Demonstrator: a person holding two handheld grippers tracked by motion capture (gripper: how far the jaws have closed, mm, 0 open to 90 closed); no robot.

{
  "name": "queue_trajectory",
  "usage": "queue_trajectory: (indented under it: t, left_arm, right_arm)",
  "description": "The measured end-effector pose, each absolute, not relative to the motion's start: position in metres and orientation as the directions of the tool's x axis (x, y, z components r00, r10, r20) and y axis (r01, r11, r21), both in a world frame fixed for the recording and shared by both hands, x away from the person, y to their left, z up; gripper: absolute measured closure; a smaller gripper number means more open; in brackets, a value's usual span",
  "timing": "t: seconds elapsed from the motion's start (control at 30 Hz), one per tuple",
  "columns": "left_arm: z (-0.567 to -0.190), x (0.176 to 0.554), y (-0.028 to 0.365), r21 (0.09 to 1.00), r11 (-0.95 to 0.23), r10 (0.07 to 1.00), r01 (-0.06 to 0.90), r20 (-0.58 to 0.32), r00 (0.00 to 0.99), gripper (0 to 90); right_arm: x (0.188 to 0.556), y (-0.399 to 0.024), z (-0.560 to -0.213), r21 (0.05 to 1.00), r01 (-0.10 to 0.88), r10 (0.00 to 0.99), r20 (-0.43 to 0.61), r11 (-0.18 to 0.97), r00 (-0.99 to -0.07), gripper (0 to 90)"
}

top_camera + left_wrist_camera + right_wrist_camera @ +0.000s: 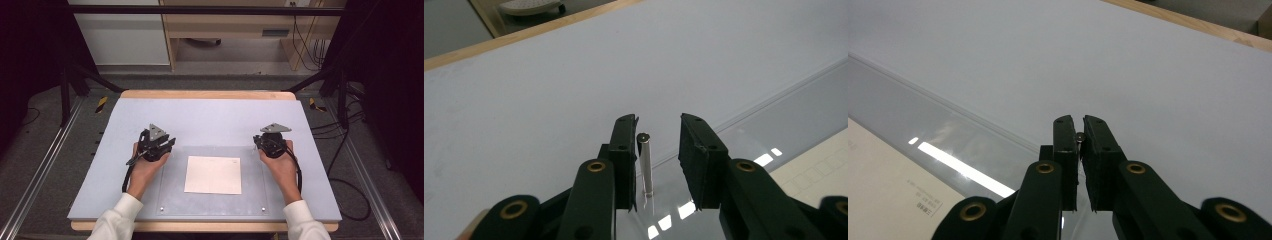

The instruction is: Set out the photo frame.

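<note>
- Setup: a clear acrylic sheet (172, 195) lies flat on a pale blue mat (210, 117); under the sheet sits a white paper (213, 174), roughly centred.
- Metal pins stand upright at the sheet's corners. The two near ones (161, 208) show as small studs in the high view.
- Left gripper (659, 125): at the far-left corner of the sheet. Jaws stand apart, with a metal pin (645, 162) upright in the gap.
- This pin sits just beside the left jaw's inner face, possibly touching it. The angle is too shallow to be sure. The right jaw is plainly clear of it, so there is no grip.
- Right gripper (1080, 121): at the far-right corner of the sheet. Jaws are drawn together on a second pin (1080, 136); only its rounded top peeks out between the pads near the tips.
- In the high view the left hand (145, 167) and right hand (282, 165) rest on the mat at either side of the sheet, with the grippers pointing away from the person.
- The paper lies well apart from both grippers.
</note>
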State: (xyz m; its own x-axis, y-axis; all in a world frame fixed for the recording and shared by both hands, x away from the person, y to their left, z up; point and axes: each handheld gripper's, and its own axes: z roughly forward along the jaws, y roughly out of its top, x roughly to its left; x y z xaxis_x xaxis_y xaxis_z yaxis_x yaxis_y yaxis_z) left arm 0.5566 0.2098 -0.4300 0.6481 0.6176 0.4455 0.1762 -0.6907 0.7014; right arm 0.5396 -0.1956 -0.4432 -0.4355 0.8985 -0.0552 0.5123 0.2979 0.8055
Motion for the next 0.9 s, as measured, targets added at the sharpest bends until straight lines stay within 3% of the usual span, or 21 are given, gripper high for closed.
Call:
queue_trajectory:
  t: [0.37,0.9]
  left_arm:
    - [-0.4344,0.559,0.2142,0.707,-0.678,0.638,0.201,0.43,0.639,83.4]
    - [-0.4306,0.5615,0.2124,0.703,-0.656,0.674,0.276,0.38,0.633,84.7]
  right_arm:
    - [0.5403,-0.1951,-0.4419,0.798,0.519,0.896,-0.057,0.306,-0.441,85.6]
    - [0.5426,-0.1928,-0.4392,0.784,0.536,0.897,-0.058,0.313,-0.438,85.7]
